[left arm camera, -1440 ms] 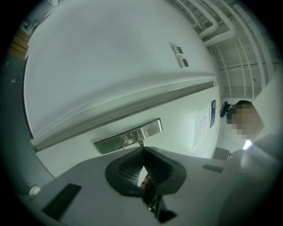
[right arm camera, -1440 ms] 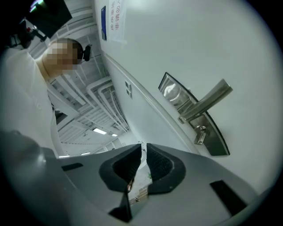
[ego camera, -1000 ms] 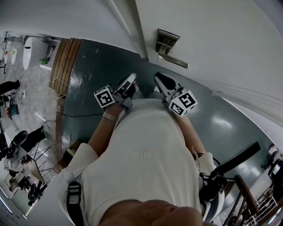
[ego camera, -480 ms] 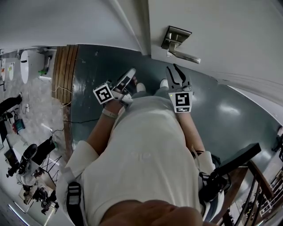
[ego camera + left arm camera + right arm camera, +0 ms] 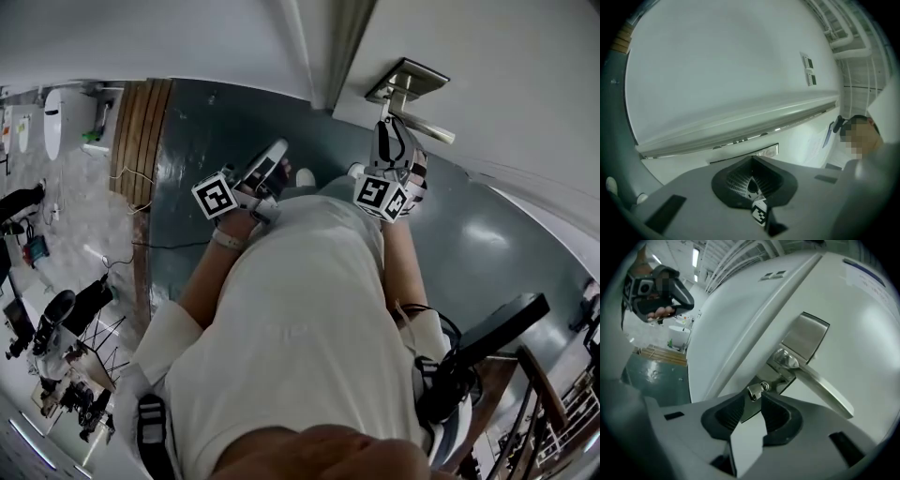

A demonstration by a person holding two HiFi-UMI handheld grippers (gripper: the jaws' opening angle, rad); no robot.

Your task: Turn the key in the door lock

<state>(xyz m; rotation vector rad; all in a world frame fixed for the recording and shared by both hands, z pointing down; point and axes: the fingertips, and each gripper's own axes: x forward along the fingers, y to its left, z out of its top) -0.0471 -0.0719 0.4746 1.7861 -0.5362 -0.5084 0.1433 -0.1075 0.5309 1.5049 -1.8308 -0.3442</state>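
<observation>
Key (image 5: pixel 753 390) tiny, at right gripper (image 5: pixel 751 402)

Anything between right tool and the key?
Nothing, in the right gripper view: the right tool has just been opening; the key sits bare at its jaw tips, ungripped.

Lab hall, tripods (image 5: pixel 101 339), green floor (image 5: pixel 216 131)

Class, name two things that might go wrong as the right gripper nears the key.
The right gripper has just been opening its fingers; the small key sits only at their tips, so closing may pinch its edge and slip. The handle lever is close beside the key; rolling the gripper may knock it.
</observation>
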